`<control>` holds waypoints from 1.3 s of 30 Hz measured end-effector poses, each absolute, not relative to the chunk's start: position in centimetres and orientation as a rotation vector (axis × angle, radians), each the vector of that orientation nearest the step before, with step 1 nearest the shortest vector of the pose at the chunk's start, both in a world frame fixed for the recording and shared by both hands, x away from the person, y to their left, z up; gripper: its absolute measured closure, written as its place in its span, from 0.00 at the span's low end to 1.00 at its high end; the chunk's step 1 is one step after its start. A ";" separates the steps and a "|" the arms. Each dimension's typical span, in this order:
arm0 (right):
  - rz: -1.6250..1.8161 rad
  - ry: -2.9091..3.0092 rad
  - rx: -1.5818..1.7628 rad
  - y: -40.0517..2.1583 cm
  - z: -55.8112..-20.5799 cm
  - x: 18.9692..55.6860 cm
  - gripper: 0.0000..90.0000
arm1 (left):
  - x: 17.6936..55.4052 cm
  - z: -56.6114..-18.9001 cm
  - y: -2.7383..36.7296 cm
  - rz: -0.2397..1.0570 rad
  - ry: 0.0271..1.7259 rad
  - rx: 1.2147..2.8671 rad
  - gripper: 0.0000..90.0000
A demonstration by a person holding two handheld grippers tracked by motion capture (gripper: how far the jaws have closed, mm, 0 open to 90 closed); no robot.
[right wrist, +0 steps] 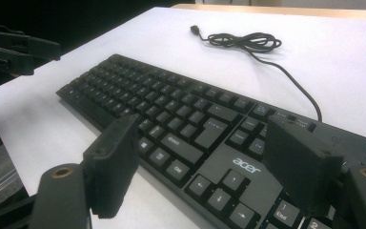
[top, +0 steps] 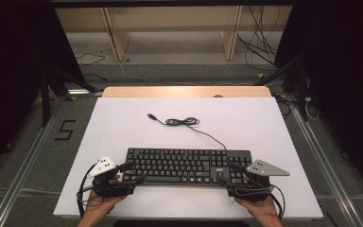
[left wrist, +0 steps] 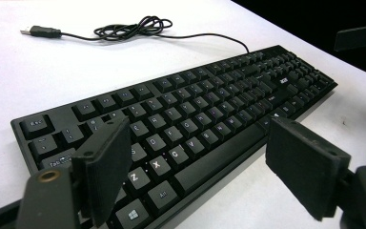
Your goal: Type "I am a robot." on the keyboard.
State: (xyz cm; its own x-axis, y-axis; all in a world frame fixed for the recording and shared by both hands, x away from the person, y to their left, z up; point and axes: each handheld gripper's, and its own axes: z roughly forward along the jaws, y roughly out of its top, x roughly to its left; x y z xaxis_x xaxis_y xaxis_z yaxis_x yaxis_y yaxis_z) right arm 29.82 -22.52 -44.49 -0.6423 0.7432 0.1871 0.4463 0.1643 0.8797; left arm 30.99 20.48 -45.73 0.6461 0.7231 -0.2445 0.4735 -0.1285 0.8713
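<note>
Your left gripper view cuts the keyboard [left wrist: 195,119] off at the bottom edge; its lower left corner is behind the near jaw. The other gripper [left wrist: 362,43] at upper right runs out of frame. Your right gripper view loses the keyboard's numpad end past the right and bottom edges, and the cable [right wrist: 286,71] root sits behind the right jaw. High view: key legends too small to read, and your forearms [top: 94,213] are clipped at the bottom edge.

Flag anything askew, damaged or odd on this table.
Nothing stands out. The keyboard lies flat and square to the table edge, its keys look intact, and its cable lies loosely bundled behind it, unplugged.
</note>
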 end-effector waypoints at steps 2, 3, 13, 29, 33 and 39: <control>1.470 2.157 1.143 -22.5 -44.5 29.8 0.32 | 31.0 -45.7 20.5 0.285 0.966 1.777 0.26; 1.469 2.157 1.141 -22.5 -44.5 29.8 0.32 | 31.0 -45.7 20.5 0.286 0.966 1.777 0.26; 1.472 2.175 1.127 -21.7 -44.5 30.1 0.32 | 31.1 -45.8 20.5 0.287 0.976 1.770 0.26; 1.456 2.247 1.065 -17.9 -44.1 32.0 0.34 | 31.3 -45.8 20.9 0.290 0.995 1.764 0.26; 1.447 2.280 1.049 -16.4 -44.2 32.8 0.36 | 31.4 -45.9 21.0 0.294 0.999 1.764 0.27; 1.428 2.309 1.040 -14.9 -44.2 33.8 0.40 | 31.6 -46.0 21.3 0.302 1.027 1.770 0.31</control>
